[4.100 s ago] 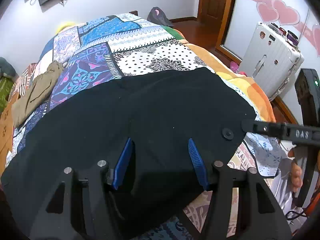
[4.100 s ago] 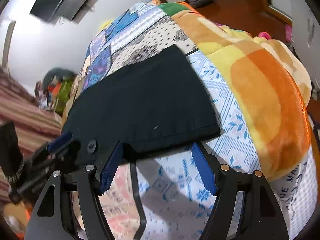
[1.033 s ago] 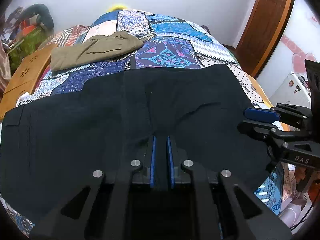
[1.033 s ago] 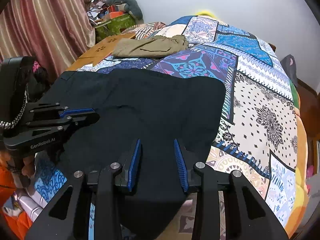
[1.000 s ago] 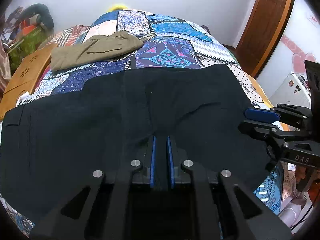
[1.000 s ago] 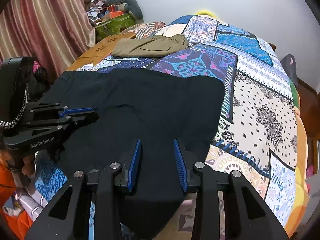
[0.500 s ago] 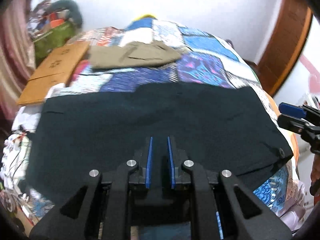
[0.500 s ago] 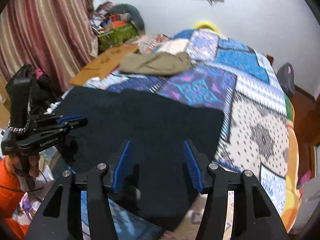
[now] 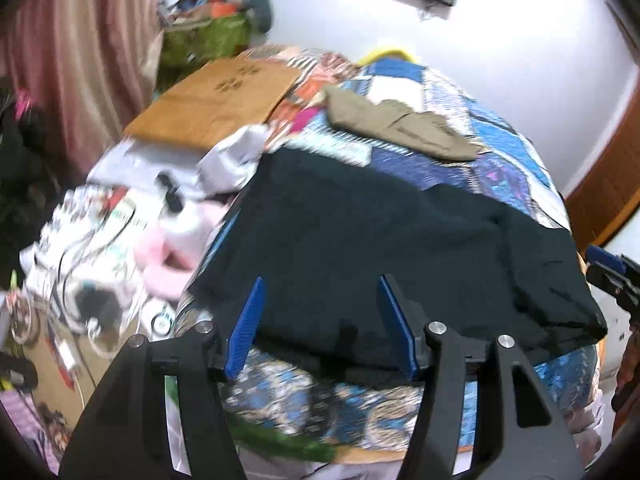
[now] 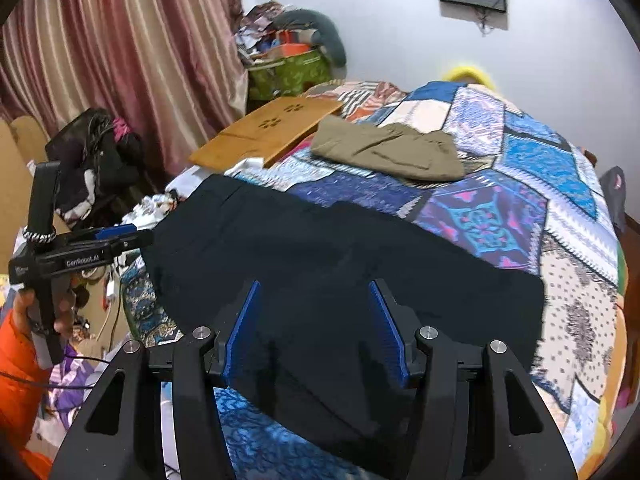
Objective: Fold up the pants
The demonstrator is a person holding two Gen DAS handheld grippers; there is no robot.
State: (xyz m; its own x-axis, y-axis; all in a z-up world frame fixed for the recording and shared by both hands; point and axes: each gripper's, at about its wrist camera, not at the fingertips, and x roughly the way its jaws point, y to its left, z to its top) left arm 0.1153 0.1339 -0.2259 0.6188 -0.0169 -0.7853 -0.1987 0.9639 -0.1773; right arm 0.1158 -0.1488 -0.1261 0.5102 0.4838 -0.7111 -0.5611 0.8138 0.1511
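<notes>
The black pants point(image 9: 400, 240) lie folded lengthwise across the near part of the patchwork bed; they also show in the right wrist view point(image 10: 340, 264). My left gripper point(image 9: 320, 320) is open and empty, above the pants' near edge toward their left end. My right gripper point(image 10: 316, 328) is open and empty, over the pants' near edge toward the right. The left gripper appears at the left of the right wrist view point(image 10: 116, 238). The right gripper's tip shows at the right edge of the left wrist view point(image 9: 608, 268).
Folded olive pants point(image 10: 384, 150) lie further back on the quilt point(image 10: 520, 184). A wooden board point(image 10: 264, 130) leans at the bed's left side. Clutter and cables point(image 9: 100, 248) lie on the floor to the left. A curtain point(image 10: 100, 48) hangs behind.
Both grippers have opened; the left let go of the pants. The left gripper has swung to the left, toward the pants' left end. The right gripper has lifted slightly.
</notes>
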